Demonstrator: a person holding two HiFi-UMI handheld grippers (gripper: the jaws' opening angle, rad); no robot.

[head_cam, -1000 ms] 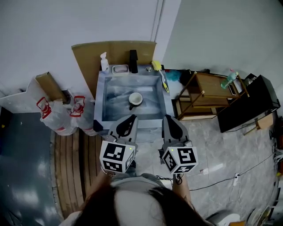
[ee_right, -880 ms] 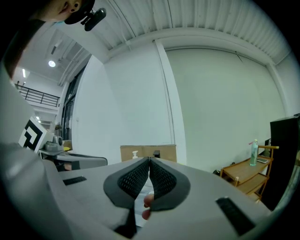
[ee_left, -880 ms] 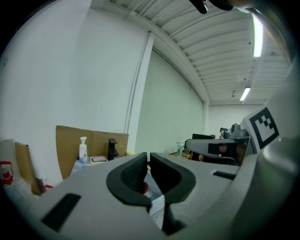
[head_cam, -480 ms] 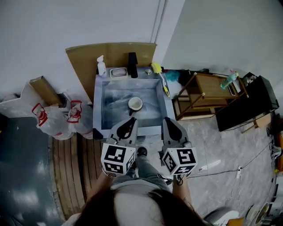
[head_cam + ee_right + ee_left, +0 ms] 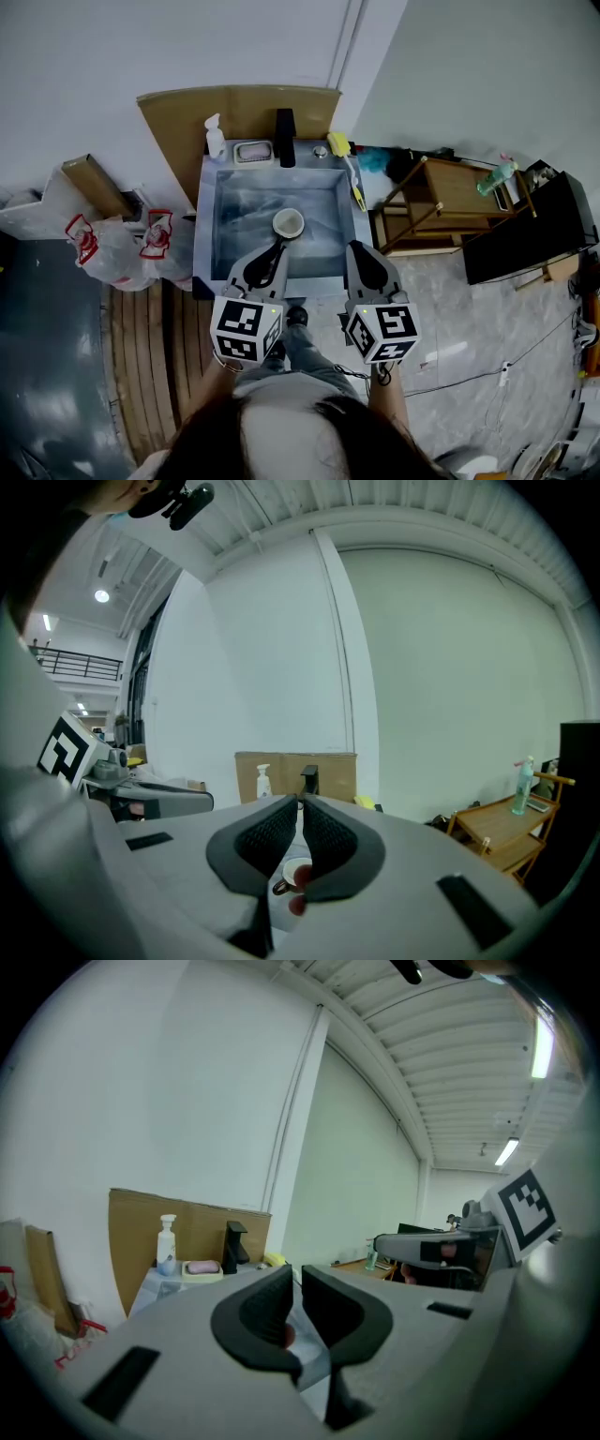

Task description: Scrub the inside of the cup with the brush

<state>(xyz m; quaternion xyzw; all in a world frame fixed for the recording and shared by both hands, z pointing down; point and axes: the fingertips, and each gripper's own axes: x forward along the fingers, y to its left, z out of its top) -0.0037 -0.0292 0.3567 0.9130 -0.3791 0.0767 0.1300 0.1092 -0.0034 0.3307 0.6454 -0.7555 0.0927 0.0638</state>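
Observation:
A white cup [image 5: 288, 223] stands upright in the steel sink [image 5: 201, 234], near its middle. The yellow-handled brush [image 5: 354, 184] lies on the sink's right rim. My left gripper [image 5: 274, 251] hovers over the sink's front edge, just short of the cup. Its jaws are nearly together and just starting to open, with nothing between them [image 5: 297, 1279]. My right gripper [image 5: 357, 251] hangs beside the sink's front right corner, shut and empty. In the right gripper view the cup [image 5: 294, 868] shows low down behind the closed jaws [image 5: 301, 808].
A soap bottle [image 5: 215, 137], a soap dish [image 5: 253, 150], a black tap [image 5: 285, 124] and a yellow sponge [image 5: 337, 143] line the sink's back edge, with cardboard [image 5: 187, 117] behind. A wooden rack [image 5: 436, 202] stands right. Plastic bags [image 5: 117, 251] lie left.
The sink and cup now sit a little lower in the head view, closer to both grippers. The cup and the brush have stayed in place.

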